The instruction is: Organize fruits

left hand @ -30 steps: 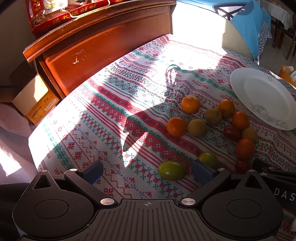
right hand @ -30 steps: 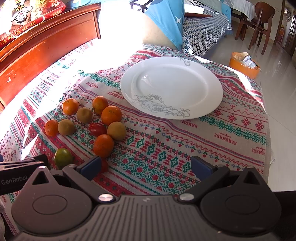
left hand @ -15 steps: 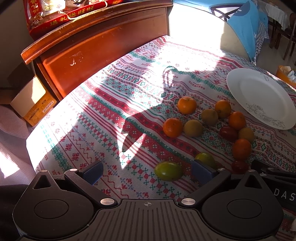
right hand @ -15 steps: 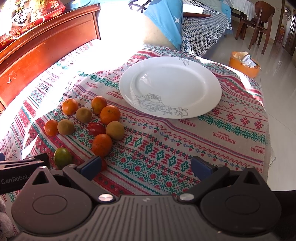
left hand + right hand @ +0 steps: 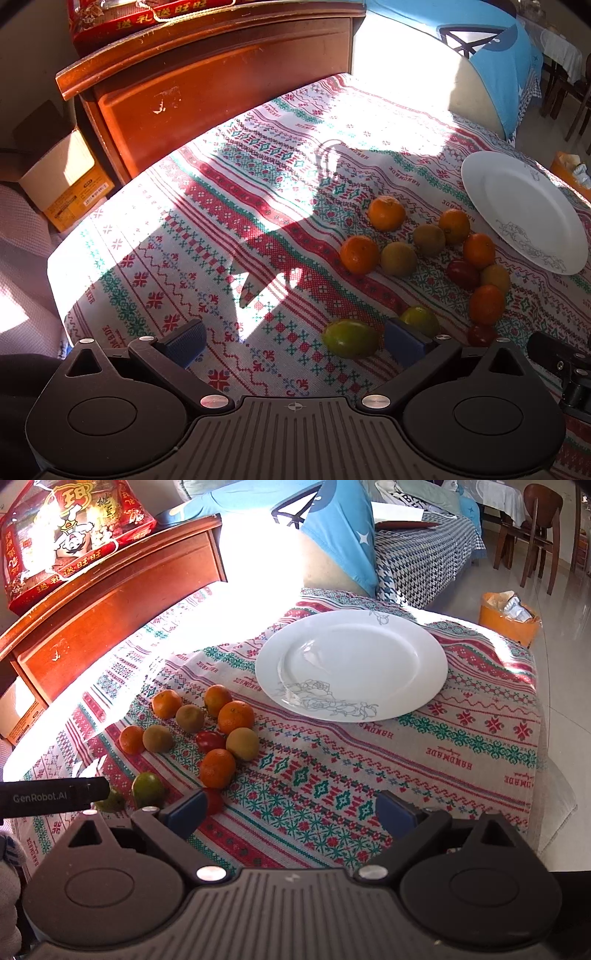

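Since nothing is yet on the white plate [image 5: 406, 657], the step in hand looks like a first pick — best to take an outlying fruit so the cluster is not scattered. The left gripper [image 5: 293, 343] hovers low over the tablecloth [image 5: 221, 229], jaws wide apart and empty, the green fruit [image 5: 350, 343] just inside its right finger. The right gripper [image 5: 293, 806] — likewise spread, holding nothing — faces the plate, with the oranges [image 5: 236, 716] to its left.
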